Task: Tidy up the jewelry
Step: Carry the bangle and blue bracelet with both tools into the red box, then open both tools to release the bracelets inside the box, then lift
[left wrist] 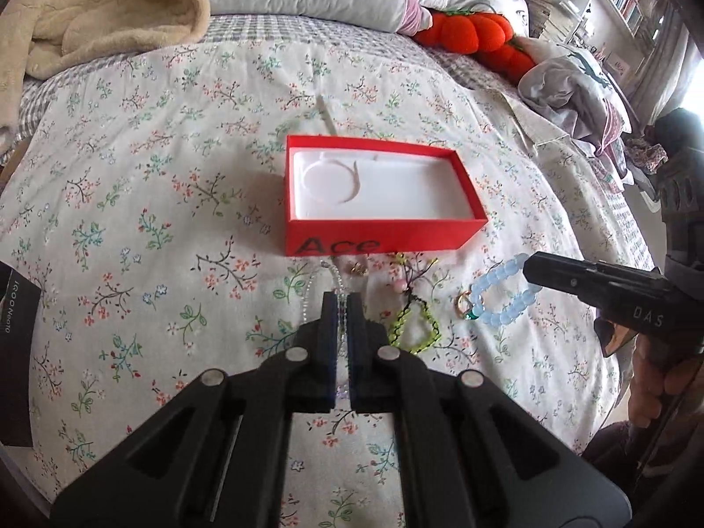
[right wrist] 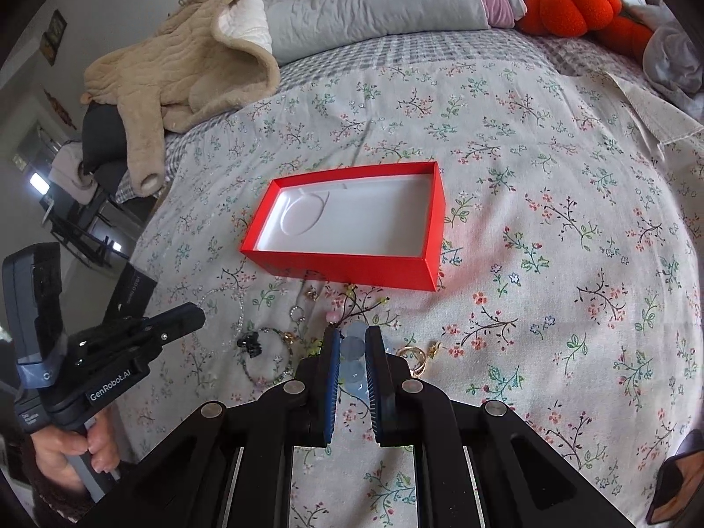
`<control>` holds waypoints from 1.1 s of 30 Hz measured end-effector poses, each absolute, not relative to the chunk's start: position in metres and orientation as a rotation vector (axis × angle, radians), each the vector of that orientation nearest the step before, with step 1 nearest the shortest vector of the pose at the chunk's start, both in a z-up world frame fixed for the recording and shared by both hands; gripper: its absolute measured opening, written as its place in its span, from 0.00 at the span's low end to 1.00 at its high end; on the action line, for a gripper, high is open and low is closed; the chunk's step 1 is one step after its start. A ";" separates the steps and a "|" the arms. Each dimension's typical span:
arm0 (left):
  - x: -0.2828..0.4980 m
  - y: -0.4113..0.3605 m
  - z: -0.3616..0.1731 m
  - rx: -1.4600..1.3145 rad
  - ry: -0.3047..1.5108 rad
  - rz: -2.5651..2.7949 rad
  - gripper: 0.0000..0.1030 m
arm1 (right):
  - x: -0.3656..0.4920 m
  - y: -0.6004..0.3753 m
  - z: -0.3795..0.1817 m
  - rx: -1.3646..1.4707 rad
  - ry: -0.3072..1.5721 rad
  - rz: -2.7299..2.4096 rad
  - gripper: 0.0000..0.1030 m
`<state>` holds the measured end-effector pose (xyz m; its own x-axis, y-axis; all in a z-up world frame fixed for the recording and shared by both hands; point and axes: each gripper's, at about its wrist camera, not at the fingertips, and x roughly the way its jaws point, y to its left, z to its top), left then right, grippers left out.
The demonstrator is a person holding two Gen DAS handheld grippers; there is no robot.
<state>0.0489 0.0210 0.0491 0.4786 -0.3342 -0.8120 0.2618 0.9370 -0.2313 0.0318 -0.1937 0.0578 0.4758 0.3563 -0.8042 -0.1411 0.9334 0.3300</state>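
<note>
The left hand-held gripper (left wrist: 342, 303) is clenched on a clear beaded strand (left wrist: 339, 279), apparently a bracelet, though the fine beads blur. The red box (left wrist: 378, 237) lies straight ahead of it on the bed (left wrist: 132, 176), long axis running across, white tray empty. Between the grippers, rings and a green cord piece (left wrist: 413, 321) lie loose. The right hand-held gripper (right wrist: 352, 347) grips the pale blue bead bracelet (right wrist: 352, 345), its box wall equally near; open quilt all round.

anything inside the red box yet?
No jewelry. The red box shows only its white moulded insert with a round recess. Whatever lies under that insert is covered.
</note>
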 end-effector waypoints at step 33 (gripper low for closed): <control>0.135 0.006 0.017 -0.228 0.933 -0.265 0.04 | 0.115 -0.181 0.051 0.232 0.926 0.197 0.11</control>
<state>0.1347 0.0059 0.0167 0.5674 -0.3213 -0.7582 0.1254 0.9437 -0.3061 0.1154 -0.1806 0.0507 0.5864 0.2665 -0.7649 -0.0679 0.9572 0.2815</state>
